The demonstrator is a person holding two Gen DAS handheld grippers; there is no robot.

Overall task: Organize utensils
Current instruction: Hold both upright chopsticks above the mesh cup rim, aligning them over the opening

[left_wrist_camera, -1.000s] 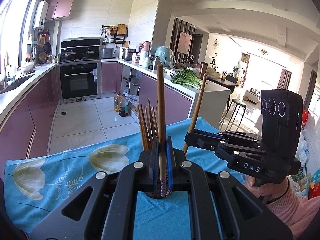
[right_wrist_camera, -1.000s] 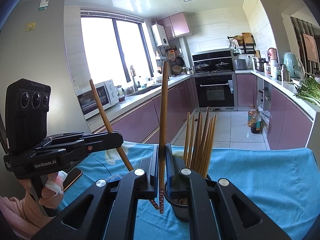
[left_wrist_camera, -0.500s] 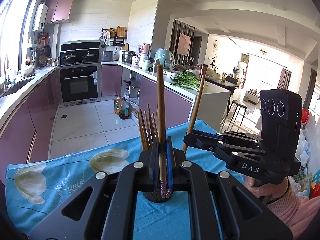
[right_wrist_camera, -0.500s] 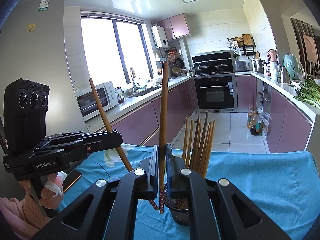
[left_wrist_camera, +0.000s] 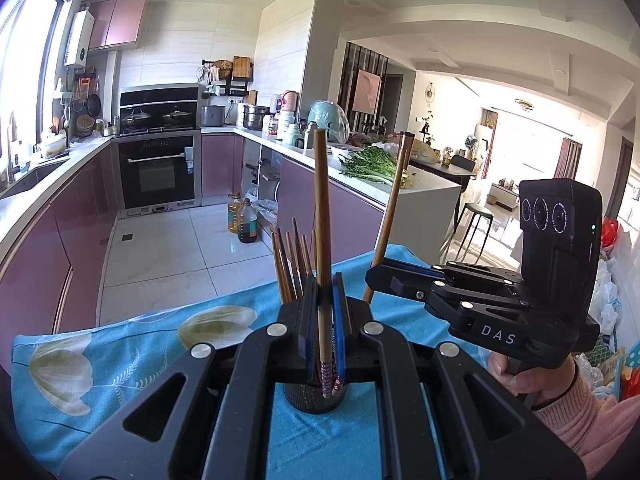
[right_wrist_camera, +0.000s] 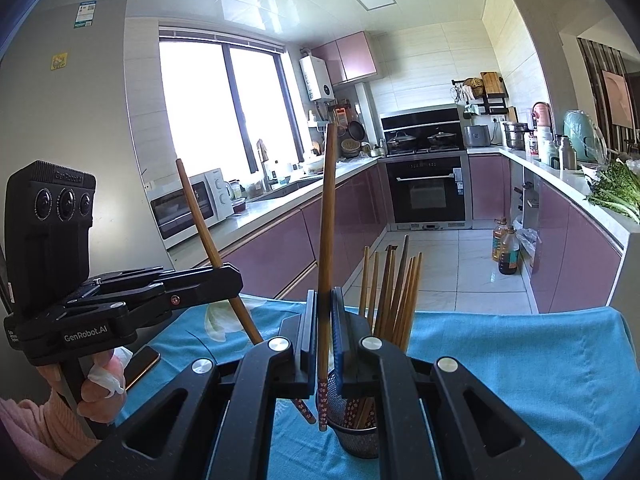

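— While both chopsticks hang above the holder point(right_wrist_camera: 356, 428), what worries you?

— My left gripper point(left_wrist_camera: 325, 320) pinches its chopstick point(left_wrist_camera: 322, 240) upright; the right gripper point(right_wrist_camera: 323, 332) clamps its chopstick point(right_wrist_camera: 326, 248). If I release off-centre, the tips could catch the rim and drop onto the blue cloth point(right_wrist_camera: 520, 360). Both hands tilt slightly downward.

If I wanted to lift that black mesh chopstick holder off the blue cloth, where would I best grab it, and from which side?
Probably the holder by its upper rim, coming from the camera's near side, low down. It stands upright on the tablecloth, and the loose chopsticks fan out of its top, blocking a straight-down approach. The mesh wall looks thin enough to pinch. Both grippers are already full, each shut on a chopstick.
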